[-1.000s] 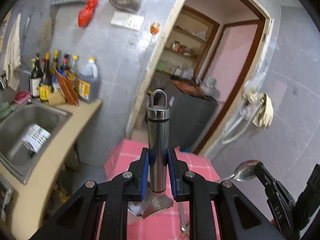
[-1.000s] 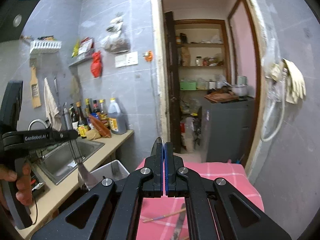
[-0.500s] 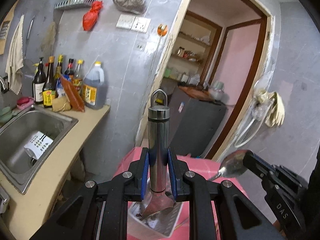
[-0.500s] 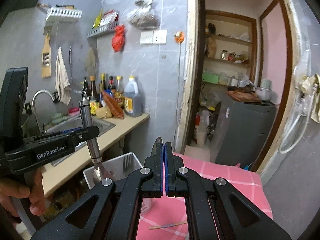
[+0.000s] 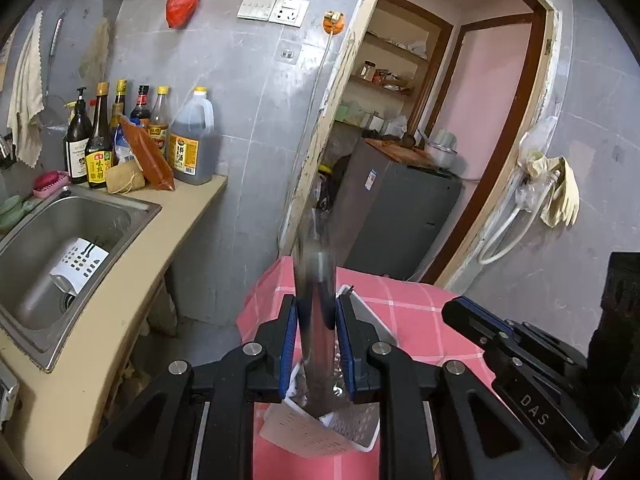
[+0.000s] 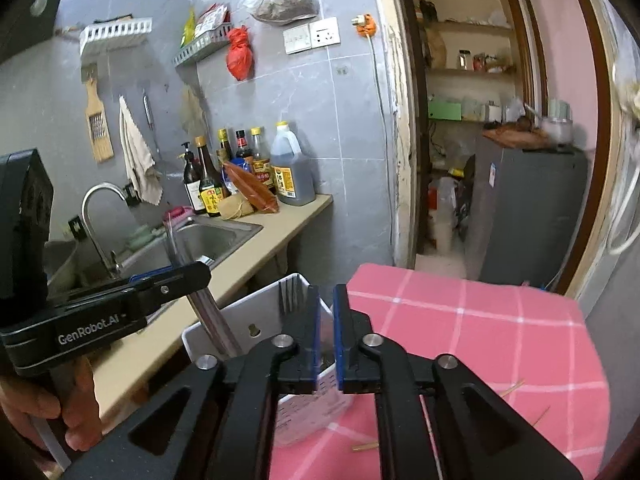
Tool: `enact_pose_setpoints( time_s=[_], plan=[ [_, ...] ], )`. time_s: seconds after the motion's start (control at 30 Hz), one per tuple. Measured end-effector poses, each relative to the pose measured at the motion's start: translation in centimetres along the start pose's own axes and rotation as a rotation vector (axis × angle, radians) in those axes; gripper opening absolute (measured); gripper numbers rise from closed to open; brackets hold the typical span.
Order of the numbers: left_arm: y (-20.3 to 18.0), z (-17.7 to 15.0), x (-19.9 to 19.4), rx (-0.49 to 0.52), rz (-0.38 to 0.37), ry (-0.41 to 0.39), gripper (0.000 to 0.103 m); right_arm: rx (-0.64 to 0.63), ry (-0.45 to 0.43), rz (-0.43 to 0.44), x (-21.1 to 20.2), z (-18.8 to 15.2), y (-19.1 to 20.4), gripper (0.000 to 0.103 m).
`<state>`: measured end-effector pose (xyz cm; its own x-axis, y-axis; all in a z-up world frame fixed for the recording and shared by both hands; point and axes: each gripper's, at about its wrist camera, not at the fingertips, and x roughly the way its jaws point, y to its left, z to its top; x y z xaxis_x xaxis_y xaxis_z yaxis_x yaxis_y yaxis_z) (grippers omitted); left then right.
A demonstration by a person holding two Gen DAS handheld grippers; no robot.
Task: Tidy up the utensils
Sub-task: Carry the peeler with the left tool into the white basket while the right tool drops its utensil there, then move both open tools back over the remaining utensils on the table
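Note:
My left gripper [image 5: 316,316] has opened a little around a steel-handled utensil [image 5: 316,320] that blurs as it drops between the pads into the white perforated utensil holder [image 5: 352,432] on the pink checked tablecloth. In the right wrist view the same utensil [image 6: 212,316] slants into the holder [image 6: 264,316], with a fork [image 6: 290,296] standing inside. My right gripper [image 6: 326,320] is slightly open and empty just above the holder's right side; it shows at the right of the left wrist view [image 5: 472,318].
A steel sink [image 5: 60,240] and counter with several sauce bottles [image 5: 140,136] lie to the left. Wooden skewers [image 6: 516,390] lie on the pink table [image 6: 480,320]. A doorway and grey cabinet [image 5: 400,208] stand behind.
Both grippers moved over the white holder. The left jaws loosened and the steel utensil slid down into the holder. The right gripper opened; the spoon it held is no longer seen.

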<state>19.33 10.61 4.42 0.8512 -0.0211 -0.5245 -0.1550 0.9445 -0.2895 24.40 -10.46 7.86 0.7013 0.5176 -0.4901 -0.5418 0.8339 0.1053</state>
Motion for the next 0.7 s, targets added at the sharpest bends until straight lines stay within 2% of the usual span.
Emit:
enact_pose_setpoints(
  time_s=[0.07, 0.2, 0.3, 0.37, 0.47, 0.57, 0.7],
  plan=[
    [0.0, 0.2, -0.3, -0.003, -0.002, -0.002, 0.026, 0.019, -0.021, -0.001, -0.7, -0.2, -0.5, 0.03],
    [-0.1, 0.5, -0.9, -0.008, -0.005, -0.024, 0.034, 0.042, -0.08, -0.024, -2.3, 0.1, -1.4, 0.037],
    [-0.6, 0.6, -1.7, 0.0, 0.0, -0.054, 0.045, 0.054, -0.138, -0.054, -4.1, 0.6, -2.0, 0.056],
    [-1.0, 0.5, -2.3, 0.008, 0.005, -0.078, 0.061, 0.058, -0.166, -0.076, -5.2, 0.7, -2.4, 0.07],
    [-1.9, 0.3, -3.4, 0.017, 0.014, -0.123, 0.079, 0.061, -0.207, -0.113, -7.1, 0.8, -3.1, 0.087],
    [-3.0, -0.1, -4.3, 0.035, 0.025, -0.157, 0.091, 0.069, -0.254, -0.155, -9.1, 0.6, -3.8, 0.1],
    [-4.7, -1.0, -5.4, 0.076, 0.056, -0.208, 0.099, 0.087, -0.291, -0.21, -11.6, 0.0, -5.0, 0.102]
  ],
)
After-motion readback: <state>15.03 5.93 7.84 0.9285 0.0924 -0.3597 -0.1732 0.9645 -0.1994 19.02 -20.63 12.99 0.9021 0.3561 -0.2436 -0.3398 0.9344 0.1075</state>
